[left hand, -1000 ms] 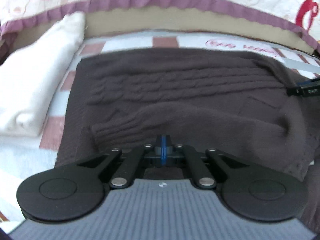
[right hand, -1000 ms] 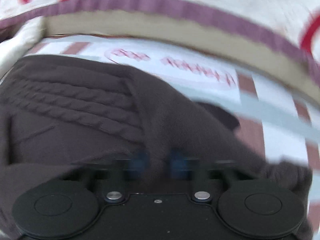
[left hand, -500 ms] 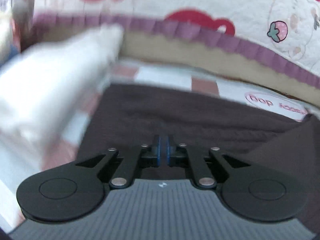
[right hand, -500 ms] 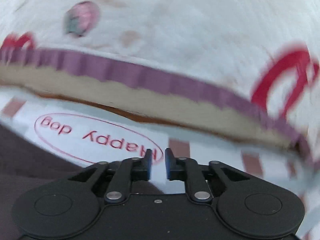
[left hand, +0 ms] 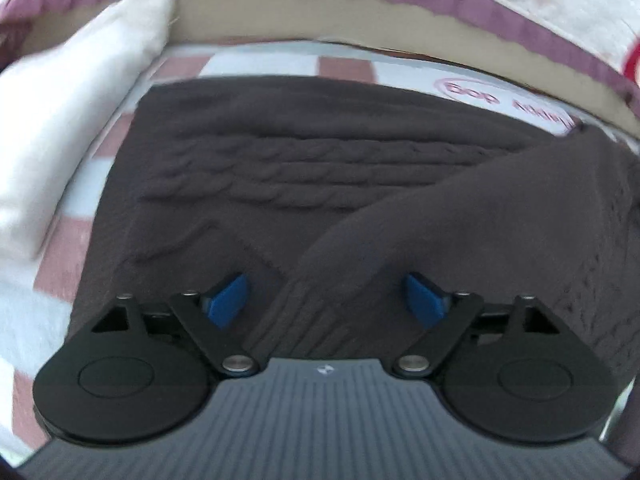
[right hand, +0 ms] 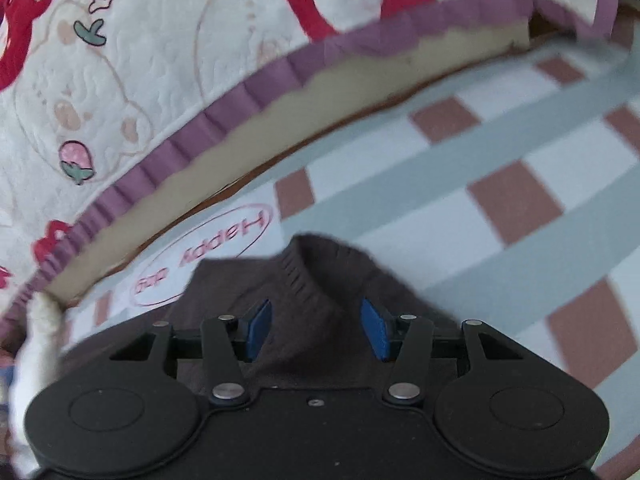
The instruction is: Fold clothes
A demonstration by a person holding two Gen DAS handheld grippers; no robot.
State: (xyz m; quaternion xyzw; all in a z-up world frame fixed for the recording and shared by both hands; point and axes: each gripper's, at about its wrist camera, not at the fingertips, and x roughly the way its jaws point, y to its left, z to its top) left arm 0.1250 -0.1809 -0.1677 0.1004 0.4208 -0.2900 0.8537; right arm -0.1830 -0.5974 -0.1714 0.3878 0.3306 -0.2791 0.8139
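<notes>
A dark brown cable-knit sweater (left hand: 304,168) lies flat on the checked bedsheet (left hand: 344,67). One sleeve (left hand: 472,216) is folded diagonally across its body, and the ribbed cuff (left hand: 308,304) lies between the blue pads of my left gripper (left hand: 326,302), which stands open just over it. In the right wrist view a ribbed edge of the sweater (right hand: 308,276) lies under my right gripper (right hand: 316,326), also open, with its pads either side of the knit and not closed on it.
A folded white garment (left hand: 68,120) lies to the sweater's left. A quilted cover with red cartoon prints and a purple frilled border (right hand: 256,80) rises along the far side. Bare checked sheet (right hand: 500,184) stretches to the right of the sweater.
Both grippers were shut half a second ago and now stand open. The sleeve, earlier lying low across the sweater's front, now lies diagonally across its body. Both cameras have dropped back toward the sweater.
</notes>
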